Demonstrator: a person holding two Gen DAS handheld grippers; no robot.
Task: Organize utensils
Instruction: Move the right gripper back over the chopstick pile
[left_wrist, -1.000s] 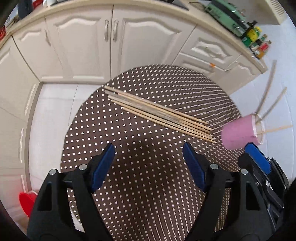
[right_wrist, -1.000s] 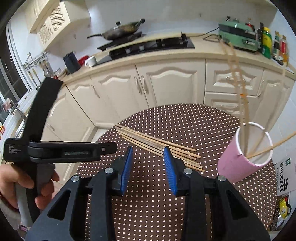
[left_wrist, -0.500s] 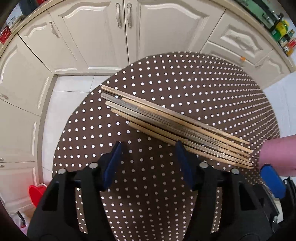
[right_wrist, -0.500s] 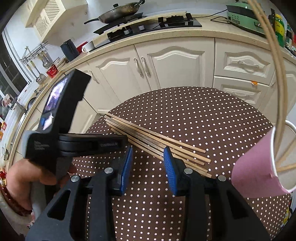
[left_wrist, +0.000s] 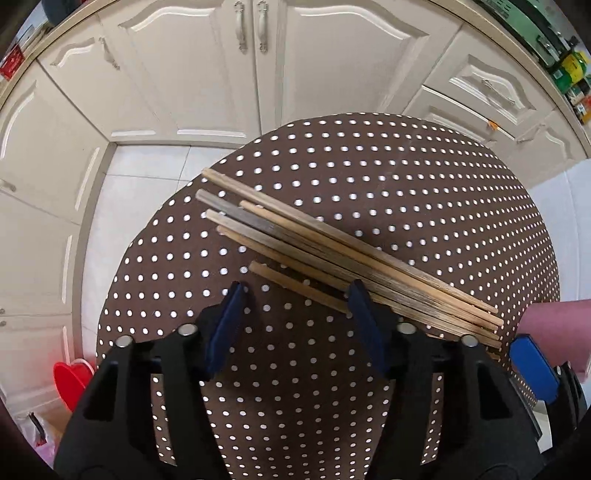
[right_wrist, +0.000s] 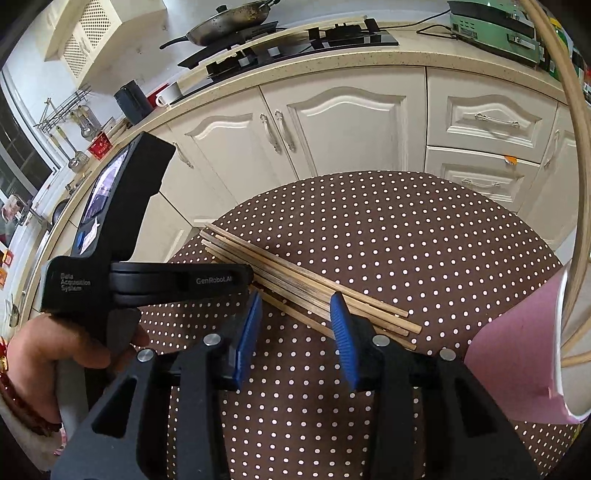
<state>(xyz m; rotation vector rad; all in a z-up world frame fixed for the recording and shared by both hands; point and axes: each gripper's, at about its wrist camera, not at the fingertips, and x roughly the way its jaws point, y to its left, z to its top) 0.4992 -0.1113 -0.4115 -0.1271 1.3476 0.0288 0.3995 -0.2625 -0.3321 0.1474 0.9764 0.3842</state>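
Bamboo chopsticks (left_wrist: 343, 266) lie in a loose bundle on the dotted desk (left_wrist: 424, 192), just left of the pink cup (right_wrist: 517, 354), which already has a few sticks in it. My left gripper (left_wrist: 295, 317) hovers low over the bundle's near edge, jaws wide, nothing held. My right gripper (right_wrist: 295, 332) sits close by, jaws approx half open, also empty. Sticks look light, stiff, smooth, prob. roll or splay if pinched at a tip. I'd grab one or two near mid-length, across the shaft.
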